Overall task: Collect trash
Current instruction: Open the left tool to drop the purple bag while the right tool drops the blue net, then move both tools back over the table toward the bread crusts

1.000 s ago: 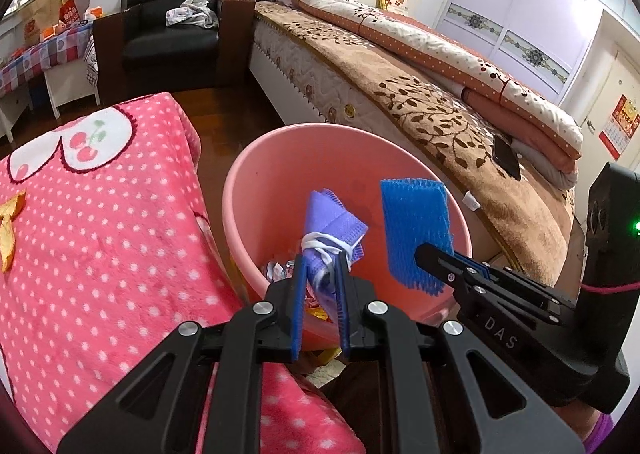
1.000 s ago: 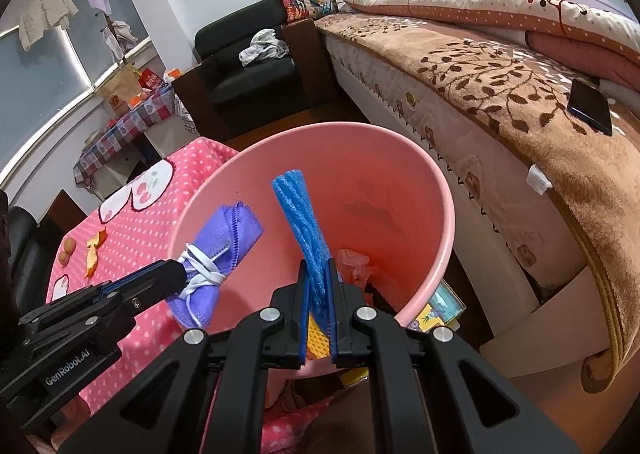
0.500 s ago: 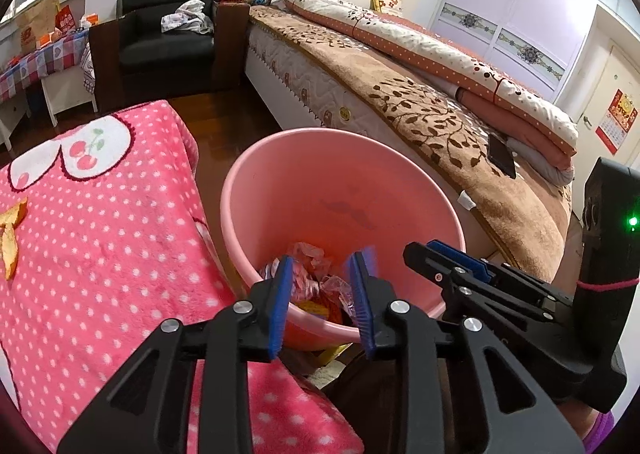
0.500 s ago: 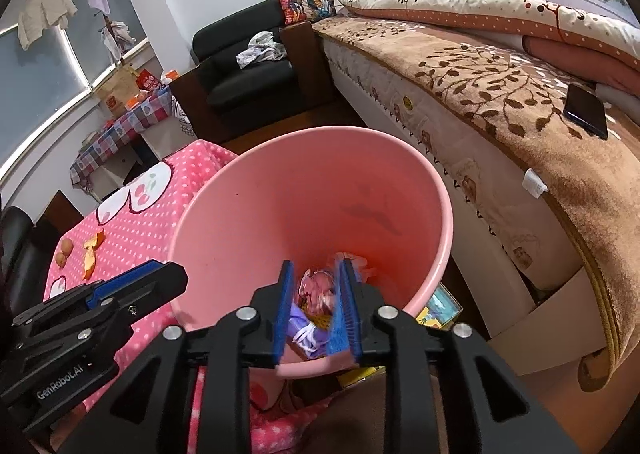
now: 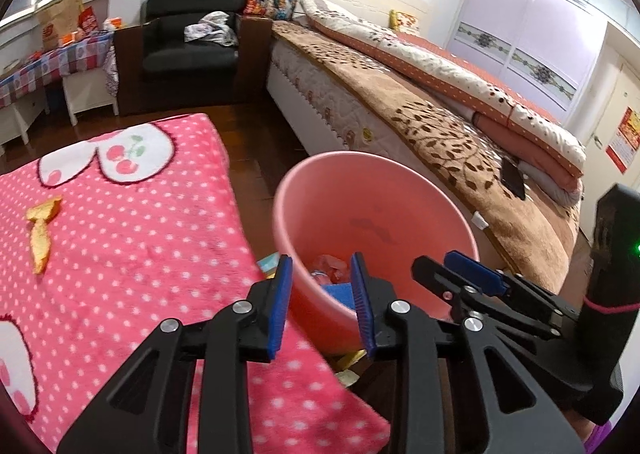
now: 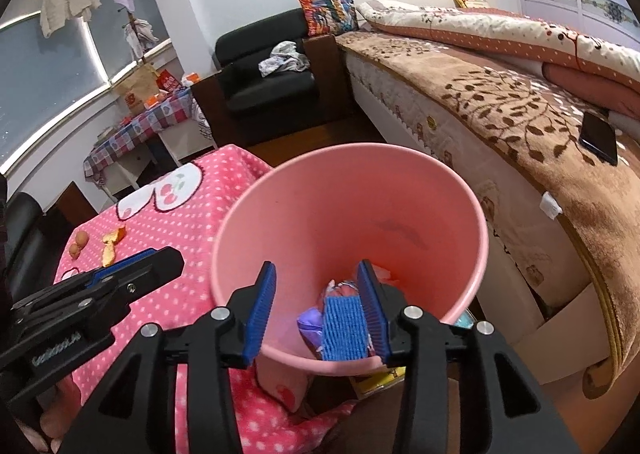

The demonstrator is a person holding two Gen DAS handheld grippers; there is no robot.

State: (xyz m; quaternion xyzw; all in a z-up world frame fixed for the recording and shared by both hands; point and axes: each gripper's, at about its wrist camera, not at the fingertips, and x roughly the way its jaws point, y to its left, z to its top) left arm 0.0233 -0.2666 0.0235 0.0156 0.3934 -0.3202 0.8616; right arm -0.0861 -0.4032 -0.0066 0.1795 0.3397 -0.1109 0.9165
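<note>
While the right tool (image 6: 316, 306) opens empty above the round pink plastic bin (image 6: 478, 230), the left tool (image 5: 322, 300), parted and empty, should lift clear toward the orange peel scraps (image 5: 40, 230).

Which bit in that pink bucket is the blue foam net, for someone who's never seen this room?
Find the pink bucket standing between the bed and the pink dotted blanket. Look down inside, at the near wall. The foam net is the bright blue ribbed rectangle lying on the trash, beside a purple cloth; the wrappers behind are pale and crinkled.
</note>
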